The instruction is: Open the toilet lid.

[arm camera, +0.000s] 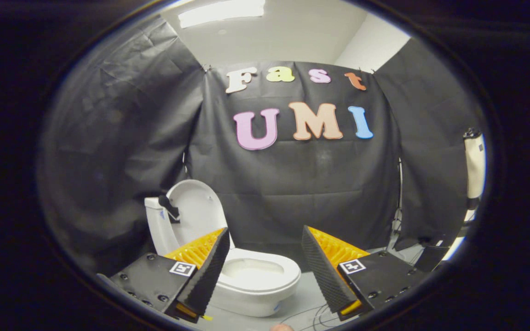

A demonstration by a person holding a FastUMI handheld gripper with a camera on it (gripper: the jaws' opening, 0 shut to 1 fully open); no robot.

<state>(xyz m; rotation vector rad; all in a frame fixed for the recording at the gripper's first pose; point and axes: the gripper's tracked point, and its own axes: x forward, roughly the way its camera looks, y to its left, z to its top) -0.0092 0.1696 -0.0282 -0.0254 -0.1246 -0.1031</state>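
1. Black cloth (pixel 292 184) hangs as the booth's back wall, creased in squares, with further panels to either side.
2. Above the cloth a white ceiling (pixel 292 37) carries a bright rectangular light panel (pixel 221 11).
3. The floor (pixel 306 299) is pale grey, with thin dark cables (pixel 313 317) lying across it.
4. At the far side a cream-coloured object with a dark top (pixel 474 161) stands beyond the cloth's edge; what it is cannot be told.

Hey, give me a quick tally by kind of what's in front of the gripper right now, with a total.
Toilet, lid already raised upright: 1
Gripper, open, fingers apart, holding nothing, toilet just ahead: 1
Black cloth wall panels: 3
Ceiling light: 1
Total: 6
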